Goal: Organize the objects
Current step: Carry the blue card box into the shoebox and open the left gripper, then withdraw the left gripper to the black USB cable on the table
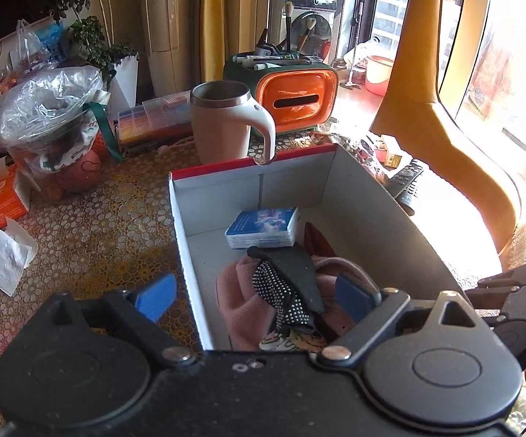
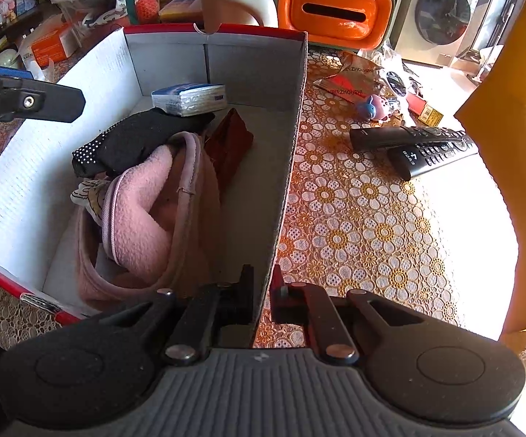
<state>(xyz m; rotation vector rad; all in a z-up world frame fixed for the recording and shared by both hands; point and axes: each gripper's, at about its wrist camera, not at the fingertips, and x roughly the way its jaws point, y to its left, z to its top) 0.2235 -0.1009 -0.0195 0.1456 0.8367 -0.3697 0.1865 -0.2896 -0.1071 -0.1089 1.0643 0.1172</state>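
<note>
Right now my right gripper (image 2: 262,298) pinches the box (image 2: 292,116) wall steady while my left gripper (image 1: 252,295) hangs spread above it.

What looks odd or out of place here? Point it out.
Inside the red-rimmed white cardboard box, the pink fleece cloth and black studded glove lie in a loose heap. The right gripper pinches the box's side wall.

The table (image 2: 354,218) wore a lace cloth of gold flowers. On it sat a red-rimmed cardboard box (image 2: 285,167), two black remotes (image 2: 419,145) beside it, a mug (image 1: 223,123), an orange tissue holder (image 1: 295,98) and a loose tissue (image 1: 4,255).
</note>
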